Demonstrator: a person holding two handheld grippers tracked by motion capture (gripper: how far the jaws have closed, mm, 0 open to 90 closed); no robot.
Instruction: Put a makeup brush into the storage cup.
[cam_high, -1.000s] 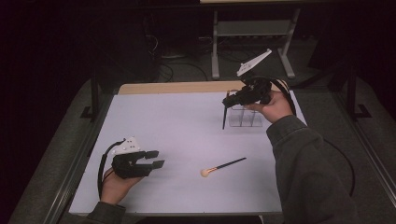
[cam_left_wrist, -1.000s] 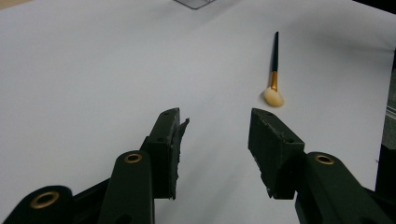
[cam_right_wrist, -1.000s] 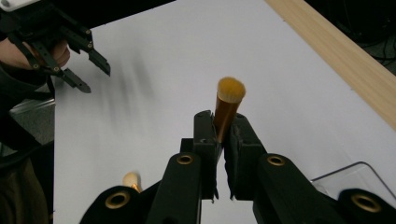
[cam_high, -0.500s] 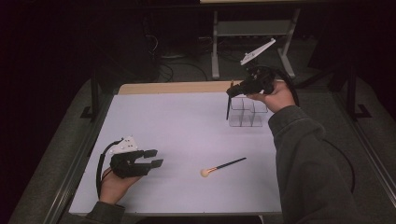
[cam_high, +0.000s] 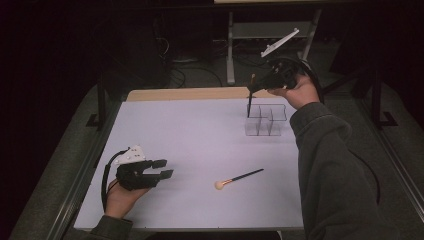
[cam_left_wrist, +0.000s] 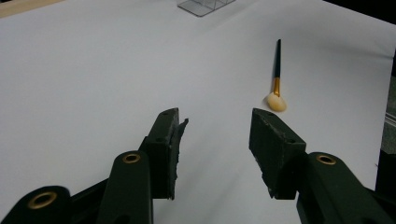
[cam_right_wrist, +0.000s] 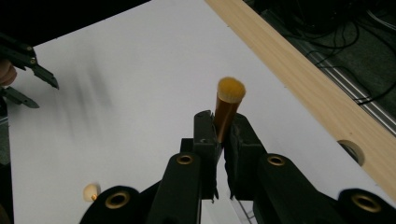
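White worktop (cam_high: 190, 135) carries everything, and the clear divided organiser (cam_high: 265, 120) near its far right corner serves as the landmark. Nearest the person, well to the near left of the organiser, the left gripper (cam_high: 161, 169) rests low over the sheet, its jaws apart with nothing between them. Between that gripper and the organiser lies a second brush (cam_high: 239, 178), flat, its pale head towards the person. Directly above the organiser's far left compartment the right gripper (cam_high: 256, 88) has its jaws clamped on a gold-handled brush (cam_right_wrist: 228, 109), held upright with its dark tip hanging down at that compartment.
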